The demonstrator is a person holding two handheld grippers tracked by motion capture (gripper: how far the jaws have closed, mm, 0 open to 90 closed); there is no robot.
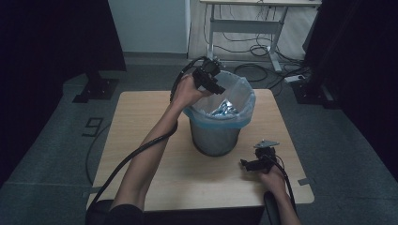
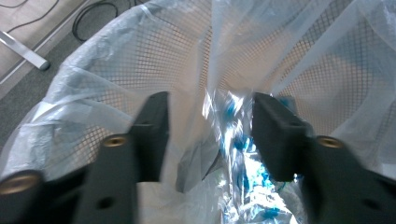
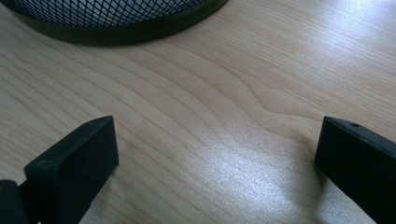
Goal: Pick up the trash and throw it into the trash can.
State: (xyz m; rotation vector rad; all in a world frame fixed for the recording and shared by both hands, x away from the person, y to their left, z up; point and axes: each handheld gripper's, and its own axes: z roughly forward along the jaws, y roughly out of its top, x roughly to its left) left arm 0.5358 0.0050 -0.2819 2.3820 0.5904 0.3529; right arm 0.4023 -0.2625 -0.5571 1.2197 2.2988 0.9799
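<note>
- Nearest, the right gripper (image 1: 245, 164) rests low on the wooden table (image 1: 141, 117), jaws spread wide and empty; bare wood lies between them.
- Ahead of those jaws stands the mesh bin (image 3: 116, 18), its dark base rim on the tabletop.
- Farther off, the left gripper (image 2: 210, 135) hangs over the bin's far-left rim, jaws parted and pointing down inside, holding nothing.
- Between and beyond its jaws hangs the clear bin liner (image 2: 243, 51), folded over the rim; crumpled blue-printed plastic (image 2: 247, 172) lies below.
- Judgement: the liner is thin, light, limp, slippery and easily torn; pinch a gathered fold at the rim.
</note>
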